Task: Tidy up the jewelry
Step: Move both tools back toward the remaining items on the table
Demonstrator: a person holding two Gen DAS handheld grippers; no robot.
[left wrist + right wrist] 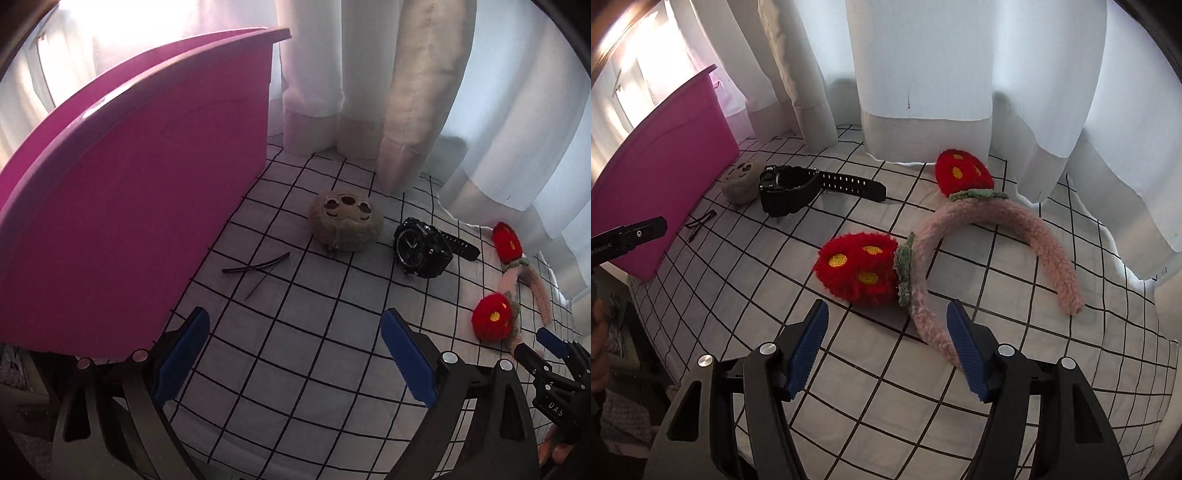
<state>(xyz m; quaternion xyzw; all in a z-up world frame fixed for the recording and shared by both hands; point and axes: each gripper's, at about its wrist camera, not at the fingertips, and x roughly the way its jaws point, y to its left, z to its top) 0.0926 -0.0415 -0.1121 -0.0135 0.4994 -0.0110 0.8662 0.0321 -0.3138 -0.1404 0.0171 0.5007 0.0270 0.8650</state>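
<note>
A fuzzy pink headband (997,221) with two red strawberry puffs (857,273) lies on the checked cloth. My right gripper (886,317) hangs open just above its near end, and the band runs close beside the right blue pad (967,350) without being pressed. Further left lie a black wristwatch (786,188), a grey plush sloth charm (740,182) and dark hairpins (701,221). My left gripper (295,332) is open and holds nothing, above the cloth in front of the hairpins (258,266), the sloth charm (345,221) and the watch (424,251). The headband (517,284) sits at that view's right edge.
A tall pink plastic bin (129,184) stands at the left on the cloth's edge, close to my left gripper. White curtains (923,74) hang along the back. The cloth (849,387) ends at the near left, where the surface drops away. My right gripper (550,343) shows at lower right.
</note>
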